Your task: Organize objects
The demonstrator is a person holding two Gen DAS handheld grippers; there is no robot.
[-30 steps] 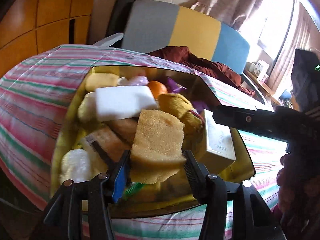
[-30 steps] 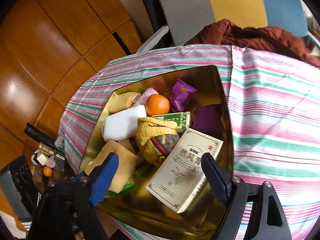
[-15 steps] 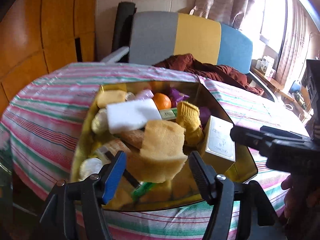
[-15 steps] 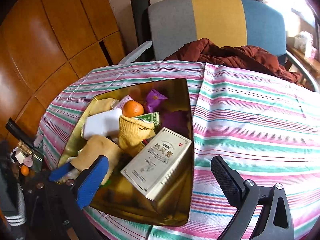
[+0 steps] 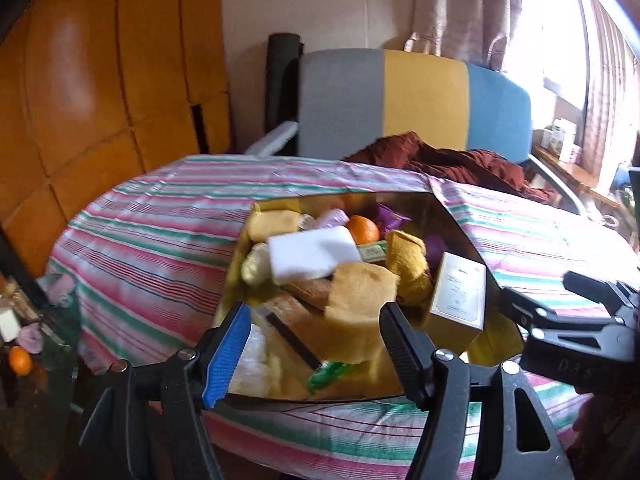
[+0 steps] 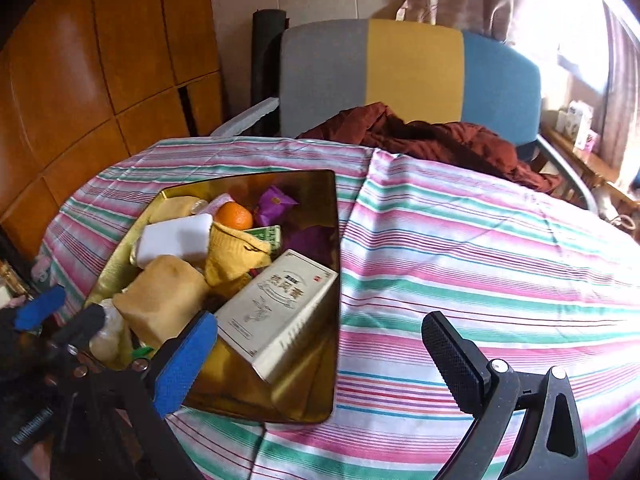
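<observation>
A gold tray point(image 5: 452, 216) point(image 6: 335, 240) on the striped table is heaped with things: a white foam block point(image 5: 312, 254) point(image 6: 176, 236), an orange point(image 5: 362, 229) point(image 6: 234, 215), a yellow sponge point(image 5: 360, 296) point(image 6: 168, 296), a yellow knitted pouch point(image 5: 406, 256) point(image 6: 236, 252) and a cream box point(image 5: 460, 292) point(image 6: 276, 304). My left gripper point(image 5: 314, 340) hangs over the tray's near edge. Its jaws are opening, and the sponge lies beyond them untouched. My right gripper point(image 6: 320, 356) stands wide open above the tray's right corner, gripping nothing.
The striped cloth point(image 6: 480, 260) covers the table right of the tray. A grey, yellow and blue chair point(image 6: 412, 68) with a maroon garment point(image 6: 420, 140) stands behind. Wooden panels point(image 5: 80, 120) line the left wall. A low side table with an orange point(image 5: 19, 360) sits at the left.
Both grippers drew back and up from the tray. The left jaws spread apart from the yellow sponge. The right jaws widened and moved right, away from the cream box.
</observation>
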